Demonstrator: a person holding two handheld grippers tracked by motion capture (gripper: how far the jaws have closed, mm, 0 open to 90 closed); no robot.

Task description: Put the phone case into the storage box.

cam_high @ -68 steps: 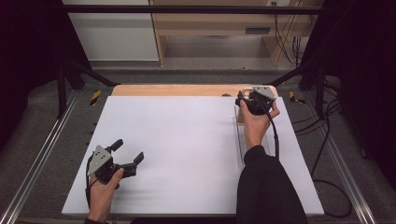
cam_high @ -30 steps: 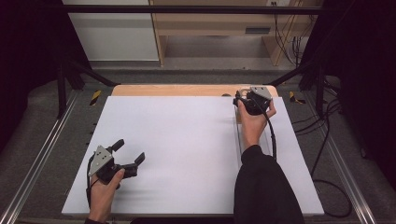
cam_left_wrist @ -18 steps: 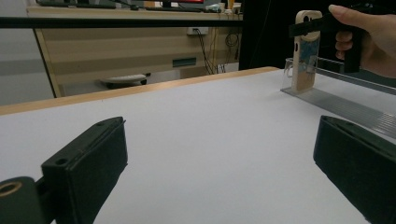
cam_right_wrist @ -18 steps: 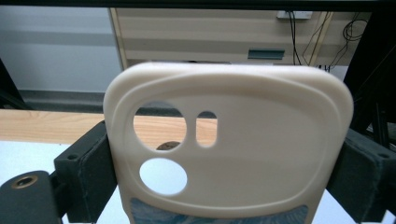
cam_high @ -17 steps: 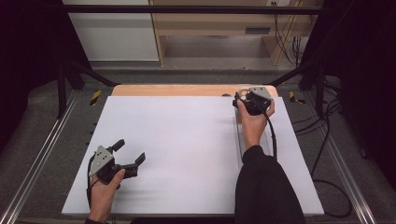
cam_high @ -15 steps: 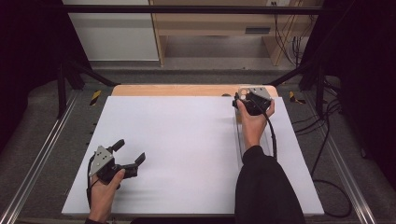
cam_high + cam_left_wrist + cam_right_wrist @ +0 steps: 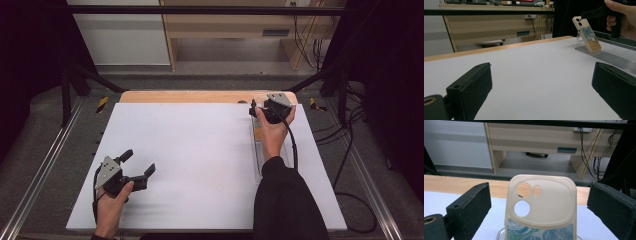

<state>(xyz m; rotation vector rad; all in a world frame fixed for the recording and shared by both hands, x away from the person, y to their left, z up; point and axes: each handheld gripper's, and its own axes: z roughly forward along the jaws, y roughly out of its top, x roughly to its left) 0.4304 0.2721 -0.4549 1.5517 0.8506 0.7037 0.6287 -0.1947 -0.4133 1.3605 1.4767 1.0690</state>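
Note:
A cream phone case with a blue wave print leans upright on a clear stand at the table's far right. In the right gripper view it rises between the two black jaws, which stand wide apart on either side without touching it. My right gripper is open, held over that spot by a hand. From the left gripper view, the phone case shows at the far right with the right gripper just above it. At the near left, my left gripper rests open on the white table, holding nothing.
A wooden strip runs along the table's far edge. The clear stand stretches toward the near side under the right forearm. Metal rails flank the table, and cables lie on the floor at the right.
The right gripper has shifted slightly left at the far right, staying over the phone case. The left gripper has not moved.

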